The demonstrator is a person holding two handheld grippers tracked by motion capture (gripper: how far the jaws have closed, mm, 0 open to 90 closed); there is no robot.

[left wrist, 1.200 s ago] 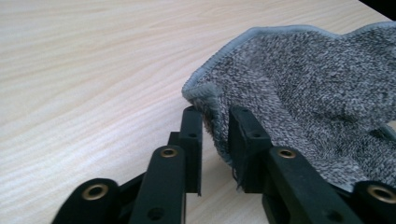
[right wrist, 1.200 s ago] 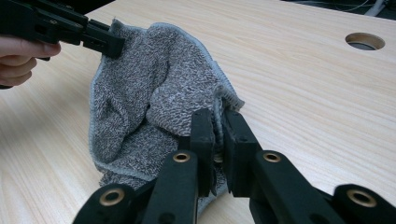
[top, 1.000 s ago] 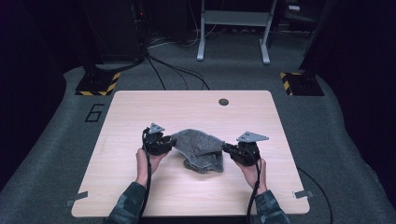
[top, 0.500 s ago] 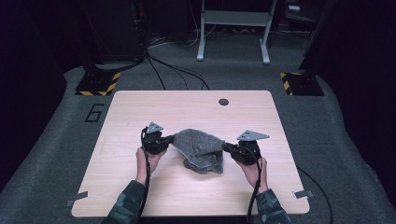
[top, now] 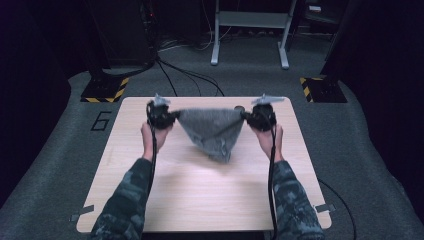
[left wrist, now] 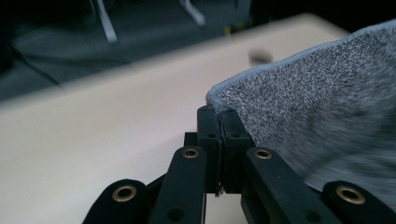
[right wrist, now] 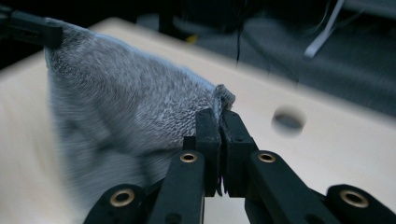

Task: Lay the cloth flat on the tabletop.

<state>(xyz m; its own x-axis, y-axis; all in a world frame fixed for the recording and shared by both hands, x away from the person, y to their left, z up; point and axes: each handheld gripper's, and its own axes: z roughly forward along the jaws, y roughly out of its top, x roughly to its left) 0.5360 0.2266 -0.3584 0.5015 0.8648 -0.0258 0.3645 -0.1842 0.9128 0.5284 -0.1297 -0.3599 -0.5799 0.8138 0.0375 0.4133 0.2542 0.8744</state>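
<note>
Now the table point(top: 150, 200) lies beneath a grey cloth point(top: 212, 131) you hold stretched between both tools, top edge running left to right, the rest sagging to a point that seems to reach the wood. Left gripper point(top: 161, 116) and right gripper point(top: 257, 119) each clamp tight on a corner; fabric looks fuzzy, hemmed, soft.
</note>
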